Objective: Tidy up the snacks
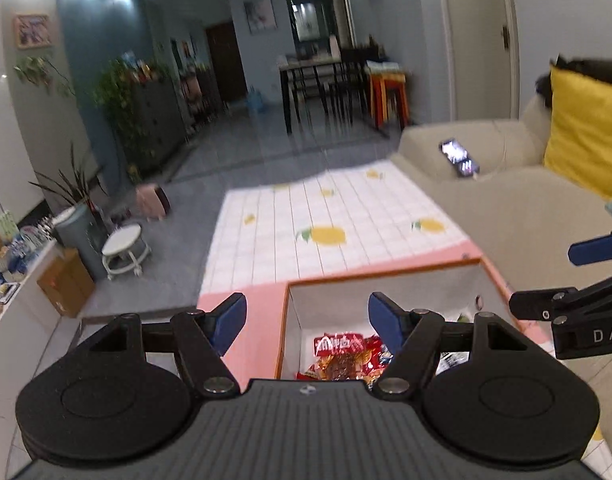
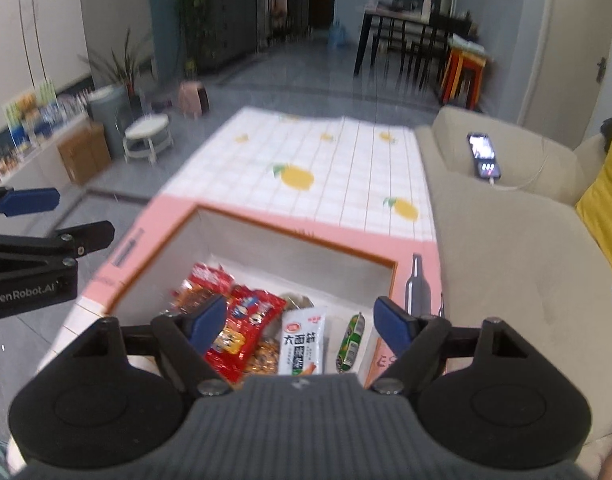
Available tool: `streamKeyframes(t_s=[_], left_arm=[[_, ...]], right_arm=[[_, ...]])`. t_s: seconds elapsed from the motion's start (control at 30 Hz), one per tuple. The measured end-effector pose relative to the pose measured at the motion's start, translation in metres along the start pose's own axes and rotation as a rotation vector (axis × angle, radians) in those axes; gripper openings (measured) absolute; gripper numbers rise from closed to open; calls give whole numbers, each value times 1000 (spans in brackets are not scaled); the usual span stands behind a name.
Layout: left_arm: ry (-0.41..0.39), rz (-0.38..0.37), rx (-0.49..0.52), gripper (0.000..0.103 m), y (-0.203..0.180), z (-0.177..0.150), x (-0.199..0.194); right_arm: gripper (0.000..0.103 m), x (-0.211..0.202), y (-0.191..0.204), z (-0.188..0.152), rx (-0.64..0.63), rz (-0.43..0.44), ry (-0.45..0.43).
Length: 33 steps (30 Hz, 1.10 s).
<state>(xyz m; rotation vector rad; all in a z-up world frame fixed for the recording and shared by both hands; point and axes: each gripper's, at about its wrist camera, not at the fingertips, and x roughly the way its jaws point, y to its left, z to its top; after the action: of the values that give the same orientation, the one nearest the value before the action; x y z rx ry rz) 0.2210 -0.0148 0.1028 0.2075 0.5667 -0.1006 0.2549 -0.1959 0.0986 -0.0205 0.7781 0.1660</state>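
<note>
Right wrist view looks down into an open box (image 2: 210, 216) with an orange rim, sitting on a desk (image 2: 345, 152) under a pink-edged cloth printed with lemons; inside it lie the snacks, a red packet (image 2: 246, 320) at about nine o'clock of the box floor, a white sachet (image 2: 304, 340) in the middle, and a green sausage stick (image 2: 350, 340) at three o'clock, with more wrappers half hidden beneath them; the right hand-held gripper (image 2: 296, 320) hangs above this pile with its blue fingers (image 2: 389, 322) spread apart and nothing between them; the left hand-held gripper (image 1: 307, 318) is likewise parted and empty in its own view, hovering over the box's near-left corner, where only red wrappers (image 1: 341, 354) show under it; a bottle shape (image 2: 415, 284) stands at the box's three o'clock edge, though I cannot tell whether it is a real thing or print on the cloth; a phone (image 2: 483, 156) lies on the sofa arm (image 2: 505, 216) at one o'clock, well apart. By my reckoning the gathering is largely done, since several snacks already sit in the box and the visible cloth carries no loose packets; what is left, if anything, lies outside these views.
</note>
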Motion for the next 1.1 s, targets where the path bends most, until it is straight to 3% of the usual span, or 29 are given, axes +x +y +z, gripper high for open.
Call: streamKeyframes(t_s=[0.17, 0.43, 0.67, 0.83, 1.1], left_arm=[[-126, 16, -27, 82, -6, -14, -51], [-175, 48, -73, 90, -14, -50, -91], [-121, 154, -67, 94, -26, -85, -103], [-62, 113, -96, 94, -27, -104, -86], [43, 76, -102, 94, -34, -130, -66]], right_arm=[[79, -58, 11, -32, -8, -21, -132], [80, -116, 30, -90, 39, -24, -242], [82, -129, 39, -132, 125, -34, -261], [84, -113, 41, -156, 154, -28, -229], [84, -79, 38, -167, 146, -42, -182]])
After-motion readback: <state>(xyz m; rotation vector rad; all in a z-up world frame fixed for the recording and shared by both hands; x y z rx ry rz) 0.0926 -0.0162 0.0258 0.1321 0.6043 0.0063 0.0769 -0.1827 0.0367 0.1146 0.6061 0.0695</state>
